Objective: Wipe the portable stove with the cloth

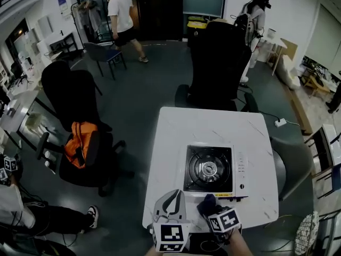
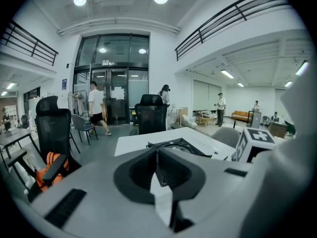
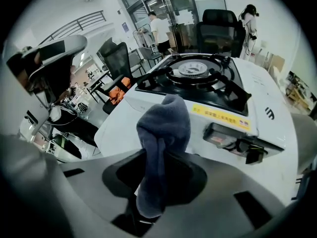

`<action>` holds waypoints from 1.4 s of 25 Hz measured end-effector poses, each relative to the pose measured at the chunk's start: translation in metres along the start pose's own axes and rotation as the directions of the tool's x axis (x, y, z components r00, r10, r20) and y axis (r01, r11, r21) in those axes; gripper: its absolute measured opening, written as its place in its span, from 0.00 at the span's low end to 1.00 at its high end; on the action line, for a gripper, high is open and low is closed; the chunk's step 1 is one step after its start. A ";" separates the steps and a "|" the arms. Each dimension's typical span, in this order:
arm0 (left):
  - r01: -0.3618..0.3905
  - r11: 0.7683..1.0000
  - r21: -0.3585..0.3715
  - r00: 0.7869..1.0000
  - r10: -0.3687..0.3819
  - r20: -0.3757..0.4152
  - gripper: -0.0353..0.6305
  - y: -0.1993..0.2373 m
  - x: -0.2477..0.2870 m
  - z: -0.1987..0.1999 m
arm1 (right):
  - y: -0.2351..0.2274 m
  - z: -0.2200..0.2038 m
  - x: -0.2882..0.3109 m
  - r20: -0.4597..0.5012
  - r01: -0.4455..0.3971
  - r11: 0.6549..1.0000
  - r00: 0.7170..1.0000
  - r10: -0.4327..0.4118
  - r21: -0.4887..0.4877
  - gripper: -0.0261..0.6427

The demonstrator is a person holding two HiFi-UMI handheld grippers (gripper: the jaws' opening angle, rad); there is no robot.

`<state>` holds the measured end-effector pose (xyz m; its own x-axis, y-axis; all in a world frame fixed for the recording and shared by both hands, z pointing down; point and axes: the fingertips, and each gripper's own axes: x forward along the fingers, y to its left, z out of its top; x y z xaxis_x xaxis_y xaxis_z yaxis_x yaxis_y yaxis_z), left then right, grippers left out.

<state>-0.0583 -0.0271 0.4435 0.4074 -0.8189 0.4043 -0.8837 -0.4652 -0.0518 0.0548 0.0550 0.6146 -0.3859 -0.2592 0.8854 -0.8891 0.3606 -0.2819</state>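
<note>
The portable stove (image 1: 210,169), white with a black burner top, sits on the white table (image 1: 176,137) toward its near right part. My right gripper (image 1: 212,204) hovers just in front of the stove's near edge, shut on a dark blue cloth (image 1: 206,201). In the right gripper view the cloth (image 3: 162,133) bunches up out of the gripper (image 3: 157,162), with the stove (image 3: 208,78) close behind it. My left gripper (image 1: 173,195) is over the table's near edge, left of the stove, shut and empty. The left gripper (image 2: 158,155) points across the stove (image 2: 181,145).
A black office chair (image 1: 218,63) stands at the table's far side. Another chair holding an orange bag (image 1: 80,143) is to the left. Two people (image 1: 121,15) stand farther back in the room. A power strip (image 1: 281,122) lies on the floor at right.
</note>
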 end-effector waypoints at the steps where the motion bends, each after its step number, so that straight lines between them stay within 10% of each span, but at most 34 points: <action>1: 0.006 1.000 0.004 1.000 -0.006 0.001 0.09 -0.006 0.003 0.003 | -0.005 -0.003 -0.004 -0.001 0.000 1.000 1.000 0.000 0.002 0.20; 35: 0.004 0.999 0.035 0.999 -0.003 -0.034 0.09 -0.133 0.105 0.044 | -0.174 -0.049 -0.095 -0.054 -0.065 0.998 0.996 0.064 -0.020 0.20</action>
<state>0.1124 -0.0659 0.4522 0.4017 -0.8055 0.4357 -0.8735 -0.4799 -0.0819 0.2577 0.0608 0.5978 -0.4278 -0.1868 0.8843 -0.8571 0.3944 -0.3314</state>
